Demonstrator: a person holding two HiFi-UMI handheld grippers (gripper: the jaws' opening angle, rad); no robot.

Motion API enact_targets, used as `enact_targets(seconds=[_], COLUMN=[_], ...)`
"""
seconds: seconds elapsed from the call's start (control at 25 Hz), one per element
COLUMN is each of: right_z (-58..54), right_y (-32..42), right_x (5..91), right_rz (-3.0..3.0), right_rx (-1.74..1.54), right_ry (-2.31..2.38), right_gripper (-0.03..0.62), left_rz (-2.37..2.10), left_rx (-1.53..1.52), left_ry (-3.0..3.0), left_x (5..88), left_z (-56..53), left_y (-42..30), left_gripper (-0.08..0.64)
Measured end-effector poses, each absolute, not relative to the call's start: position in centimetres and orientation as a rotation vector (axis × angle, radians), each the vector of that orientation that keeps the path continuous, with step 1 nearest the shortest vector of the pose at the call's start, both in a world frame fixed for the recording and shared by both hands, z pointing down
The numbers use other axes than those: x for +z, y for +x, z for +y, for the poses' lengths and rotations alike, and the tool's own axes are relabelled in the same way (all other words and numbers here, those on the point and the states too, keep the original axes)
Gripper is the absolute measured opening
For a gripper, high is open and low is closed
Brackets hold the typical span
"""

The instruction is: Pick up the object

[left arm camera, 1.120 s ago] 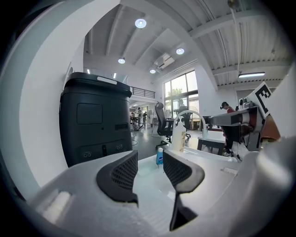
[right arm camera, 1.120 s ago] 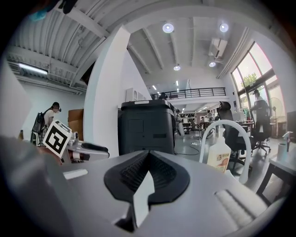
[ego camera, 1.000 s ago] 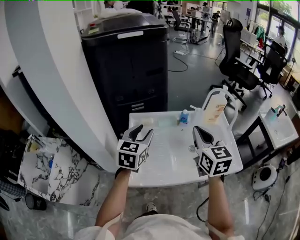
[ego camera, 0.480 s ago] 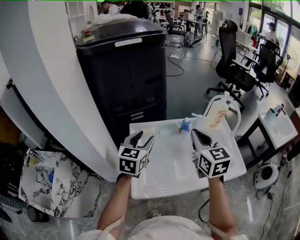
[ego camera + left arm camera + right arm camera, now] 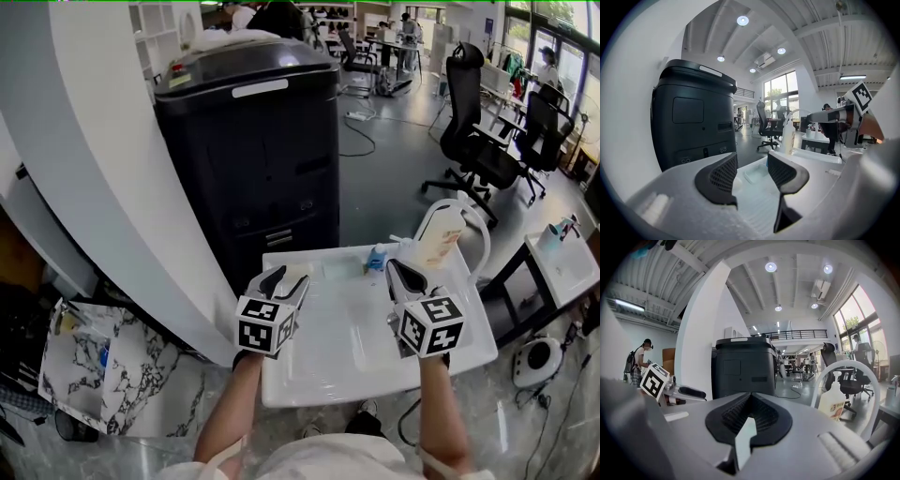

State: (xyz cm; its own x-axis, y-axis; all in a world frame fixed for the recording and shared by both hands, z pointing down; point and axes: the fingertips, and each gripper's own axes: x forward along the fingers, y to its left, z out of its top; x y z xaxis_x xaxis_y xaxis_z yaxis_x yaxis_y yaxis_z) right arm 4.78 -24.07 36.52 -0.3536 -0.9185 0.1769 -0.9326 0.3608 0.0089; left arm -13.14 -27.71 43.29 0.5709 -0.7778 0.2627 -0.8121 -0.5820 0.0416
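Two in hand, hovering over table [image 5: 337, 361]: left gripper [image 5: 286, 278] gaping, empty; right gripper [image 5: 396, 267] pressed shut, sitting nearer upright pump bottle [image 5: 435, 236], just ahead.

You have before you two grippers, the left gripper [image 5: 287, 276] and the right gripper [image 5: 397, 269], one table [image 5: 356, 349], two bottles, a pump bottle [image 5: 436, 234] and a small blue-capped bottle [image 5: 377, 256], one clear tray [image 5: 334, 270], one black printer [image 5: 253, 159] and two chairs [image 5: 473, 127] [image 5: 548, 120].

Spread the jaws of the left tool [image 5: 286, 277] a little wider than a second ago, over the left of the tabletop [image 5: 349, 352].
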Motion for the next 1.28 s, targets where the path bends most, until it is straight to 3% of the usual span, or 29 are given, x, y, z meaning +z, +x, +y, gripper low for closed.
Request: enact_targets(seconds=[1.28], right_z=[-36.0], right_y=[12.9], right_x=[37.9], right_rz=[-2.674], right_rx=[0.203], right_ry=[1.401], right_gripper=[0.000], left_rz=[-1.607], left_rx=[0.373], left_ry=[2.494], left_x=[42.6], left_z=[-36.9], left_y=[-4.7], left_gripper=[0.210])
